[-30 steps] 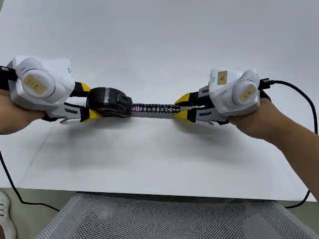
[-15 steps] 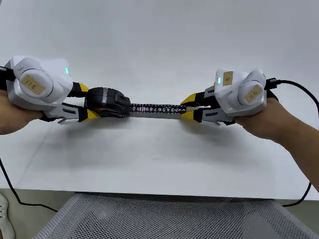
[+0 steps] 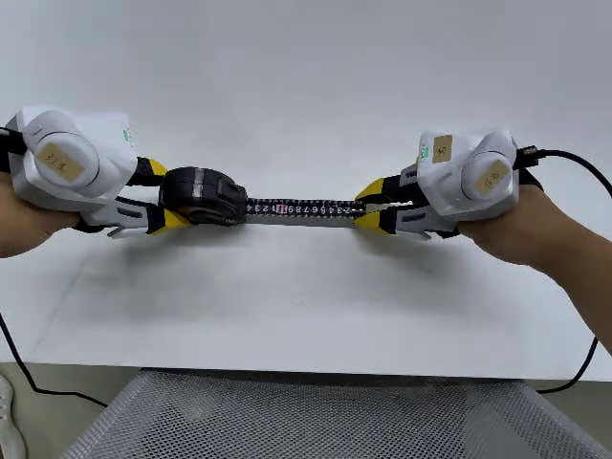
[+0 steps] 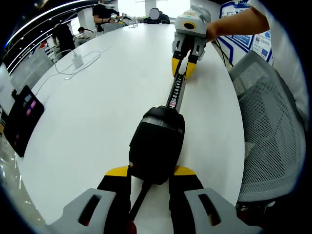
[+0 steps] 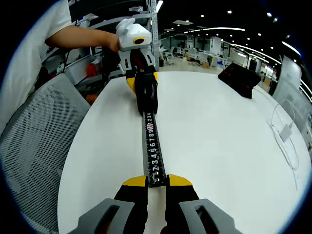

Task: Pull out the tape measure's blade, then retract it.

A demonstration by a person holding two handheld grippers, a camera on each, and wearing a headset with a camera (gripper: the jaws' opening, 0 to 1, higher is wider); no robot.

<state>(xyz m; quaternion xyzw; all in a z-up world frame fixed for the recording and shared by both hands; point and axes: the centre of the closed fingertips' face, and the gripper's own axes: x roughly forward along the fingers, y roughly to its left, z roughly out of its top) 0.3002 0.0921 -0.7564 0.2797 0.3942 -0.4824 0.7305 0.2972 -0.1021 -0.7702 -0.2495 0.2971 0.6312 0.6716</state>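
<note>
A black tape measure case [image 3: 203, 196] is held just above the white table [image 3: 306, 296], with my left gripper [image 3: 177, 196] shut on its rear end. In the left gripper view the case [image 4: 157, 144] sits between the yellow-tipped jaws. Its dark numbered blade [image 3: 301, 209] runs out to the right, and my right gripper [image 3: 371, 205] is shut on the blade's tip. In the right gripper view the blade [image 5: 152, 151] stretches from the jaws away to the case [image 5: 146, 95] and the left gripper [image 5: 138, 78] behind it.
A grey mesh chair back [image 3: 316, 416] stands at the table's near edge. A black cable [image 3: 583, 191] trails from the right gripper. Across the table lie a white charger with cable [image 4: 78, 61] and a dark tablet [image 4: 22, 119].
My two grippers have drawn further apart, the right one moving right and the left one slightly left. More of the blade shows between them now.
</note>
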